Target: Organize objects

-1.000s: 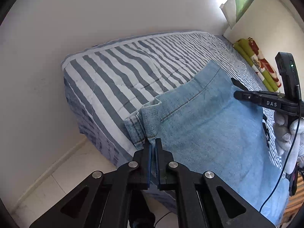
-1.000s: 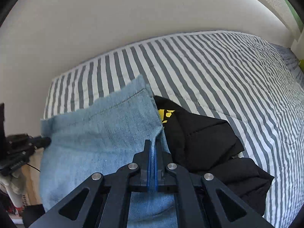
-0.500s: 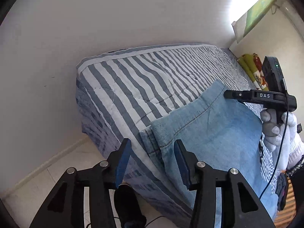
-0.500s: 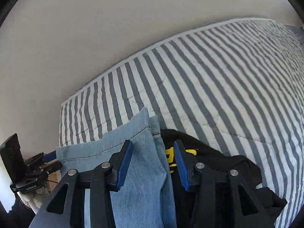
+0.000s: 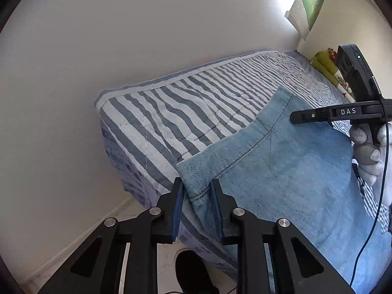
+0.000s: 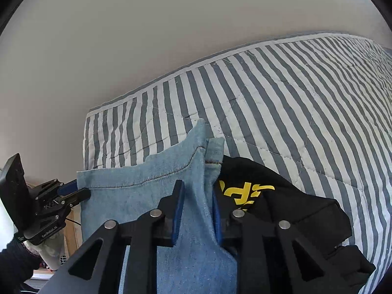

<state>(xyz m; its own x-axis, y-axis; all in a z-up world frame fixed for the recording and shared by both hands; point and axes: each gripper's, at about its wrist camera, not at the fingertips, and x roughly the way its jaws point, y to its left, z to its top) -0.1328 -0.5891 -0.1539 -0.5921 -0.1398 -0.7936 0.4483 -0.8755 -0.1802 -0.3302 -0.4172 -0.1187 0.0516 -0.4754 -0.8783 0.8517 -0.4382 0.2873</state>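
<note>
A pair of light blue jeans (image 5: 289, 171) lies spread over the near side of the striped bed (image 5: 186, 107), its hem end pointing toward the wall and its bulk hanging off the mattress edge toward the floor. Both grippers stand with their pads apart, each straddling a hem corner without pinching it: the left gripper (image 5: 197, 203) has the corner nearest the bed's outer edge between its fingers, and the right gripper (image 6: 196, 205) brackets the other corner, further in over the bed. Just beside the jeans on that inner side, touching them, sits a crumpled black garment with yellow print (image 6: 276, 210). From where I stand, the risk looks like this: with nothing clamped, the weight of denim hanging off the bed could drag the cloth down and undo the lay. If the right gripper closes carelessly it may catch the black garment along with the denim, since the two overlap there. A lopsided pinch at either corner would likely skew any fold.
</note>
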